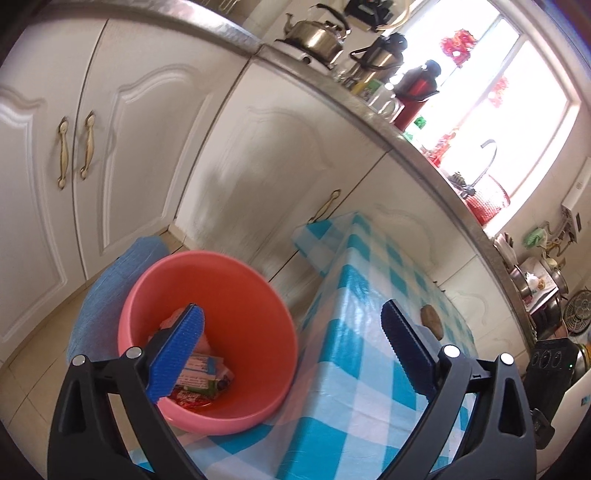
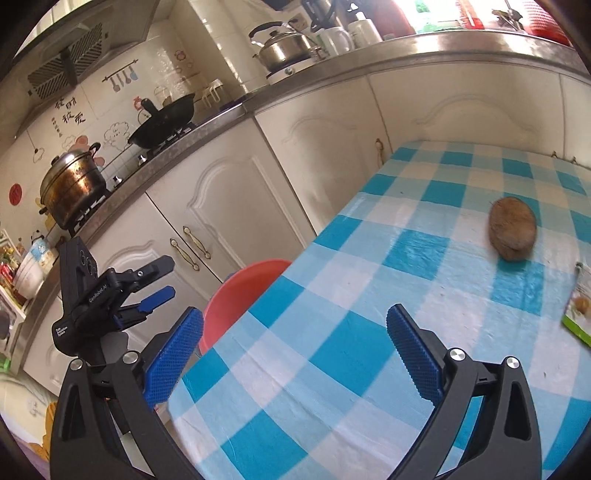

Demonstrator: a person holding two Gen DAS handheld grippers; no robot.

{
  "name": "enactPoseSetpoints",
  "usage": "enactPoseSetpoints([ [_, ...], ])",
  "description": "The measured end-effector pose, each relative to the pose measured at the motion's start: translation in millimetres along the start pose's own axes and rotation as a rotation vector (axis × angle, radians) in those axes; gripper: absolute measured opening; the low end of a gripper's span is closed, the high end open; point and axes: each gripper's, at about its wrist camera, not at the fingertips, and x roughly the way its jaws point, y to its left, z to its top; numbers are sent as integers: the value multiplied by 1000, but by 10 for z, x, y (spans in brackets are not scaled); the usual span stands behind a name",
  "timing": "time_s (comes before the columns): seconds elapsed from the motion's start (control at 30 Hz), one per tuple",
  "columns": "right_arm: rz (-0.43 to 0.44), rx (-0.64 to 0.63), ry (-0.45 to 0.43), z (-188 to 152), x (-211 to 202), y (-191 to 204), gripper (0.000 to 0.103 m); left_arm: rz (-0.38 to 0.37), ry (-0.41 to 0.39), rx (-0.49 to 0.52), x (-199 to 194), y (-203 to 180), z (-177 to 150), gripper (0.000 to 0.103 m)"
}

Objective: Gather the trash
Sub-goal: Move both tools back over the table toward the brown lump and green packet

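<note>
A pink bin (image 1: 229, 295) stands on the floor beside the table with the blue-and-white checked cloth (image 1: 369, 369). Several snack wrappers (image 1: 201, 373) lie at its bottom. My left gripper (image 1: 291, 332) is open and empty above the bin's rim and the table's corner. It also shows in the right wrist view (image 2: 155, 284), above the bin (image 2: 240, 295). My right gripper (image 2: 295, 339) is open and empty over the table's left edge (image 2: 332, 295). A brown potato (image 2: 512, 233) lies on the cloth ahead to the right. A green-edged packet (image 2: 580, 314) lies at the far right edge.
White cabinets (image 1: 129, 129) run under a steel counter with a kettle (image 1: 317, 35) and flasks (image 1: 417, 92). A blue cloth (image 1: 110, 288) lies behind the bin. A stove with a wok (image 2: 166, 122) and a steamer pot (image 2: 72, 188) is at the left.
</note>
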Motion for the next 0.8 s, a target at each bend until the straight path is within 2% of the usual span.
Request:
enactPoseSetpoints([
  [0.1,-1,29,-11,-50,-116,-93,98,-23,-16,40,-29,-160,-21,99],
  [0.23,-12,70,-50,-118,-288,-205,98,-55,9,71,-2,-332,-79,99],
  [0.5,-57,135,-85,-283,-523,-430,98,-90,132,131,170,-648,-269,99],
  [0.6,-76,157,-94,-345,-610,-503,98,-101,156,151,207,-755,-351,99],
  [0.8,-66,213,-157,-455,-808,-673,98,-82,206,222,313,-1016,-492,99],
])
